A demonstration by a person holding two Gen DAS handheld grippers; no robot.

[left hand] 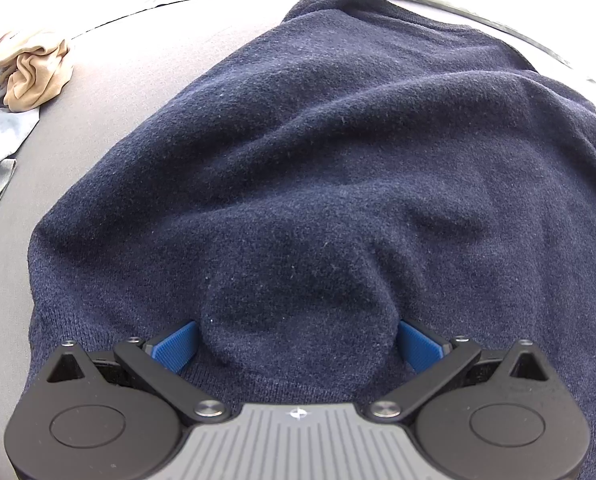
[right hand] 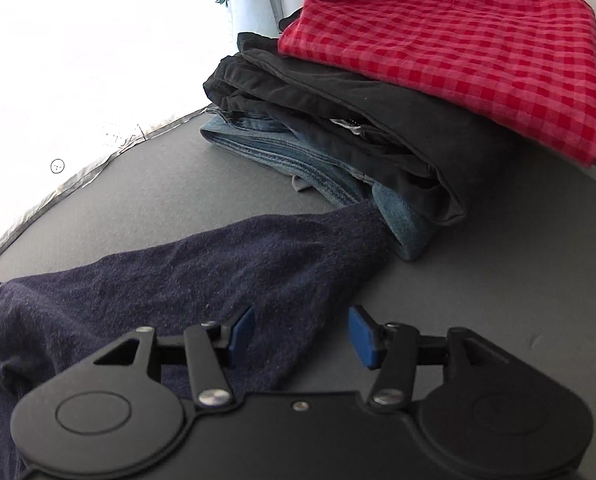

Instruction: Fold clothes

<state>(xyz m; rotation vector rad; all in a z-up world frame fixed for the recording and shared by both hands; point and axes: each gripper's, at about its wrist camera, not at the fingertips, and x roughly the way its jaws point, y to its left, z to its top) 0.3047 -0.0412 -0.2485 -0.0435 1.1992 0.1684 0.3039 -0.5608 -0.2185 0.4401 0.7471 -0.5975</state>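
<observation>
Both your grippers gape: left gripper straddles a navy sweater bulge unpinched, right gripper over its sleeve, folded stack at one o'clock.

Grey table top with a silvery edge strip — beyond it, a glaring white backdrop

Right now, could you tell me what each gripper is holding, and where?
Nothing is gripped. The left gripper straddles a bulge of the navy sweater; the right gripper is open over its sleeve.

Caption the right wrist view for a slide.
Open right gripper over the navy sweater's sleeve, beside a folded stack topped by red gingham.
</observation>
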